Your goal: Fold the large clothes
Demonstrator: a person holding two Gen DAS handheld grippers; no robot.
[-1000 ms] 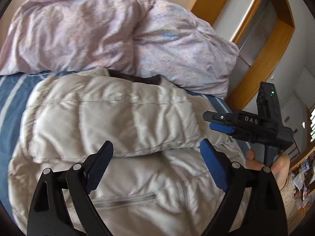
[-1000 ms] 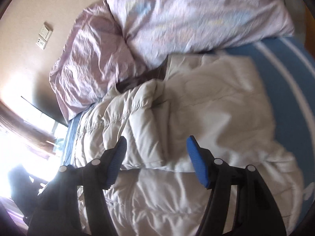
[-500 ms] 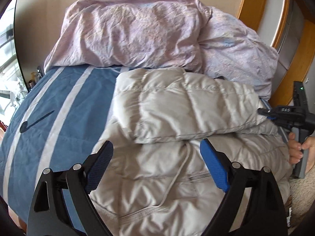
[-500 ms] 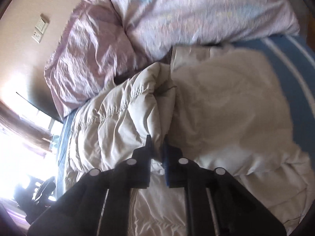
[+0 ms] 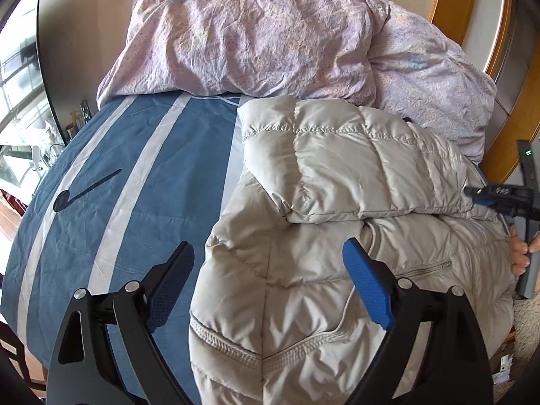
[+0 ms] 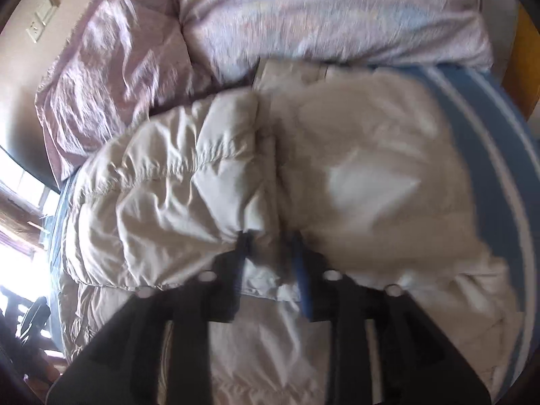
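Observation:
A beige puffer jacket (image 5: 337, 236) lies on the blue striped bed, with a sleeve (image 5: 337, 168) folded across its upper part. My left gripper (image 5: 266, 290) is open and empty, hovering over the jacket's left lower edge. My right gripper (image 6: 270, 263) is shut on a fold of the jacket's sleeve (image 6: 189, 195) and pinches the fabric between its fingers. In the left wrist view the right gripper (image 5: 499, 199) is at the jacket's right side, held by a hand.
A blue bedsheet with white stripes (image 5: 135, 185) lies left of the jacket. A crumpled pink duvet (image 5: 270, 33) is piled at the head of the bed. A wooden frame (image 5: 449, 0) stands at the right. A window (image 5: 20, 101) is at the left.
My right gripper closed on the sleeve fold and now drags it. My left gripper swung left and back, so more of the blue sheet shows. It stayed open.

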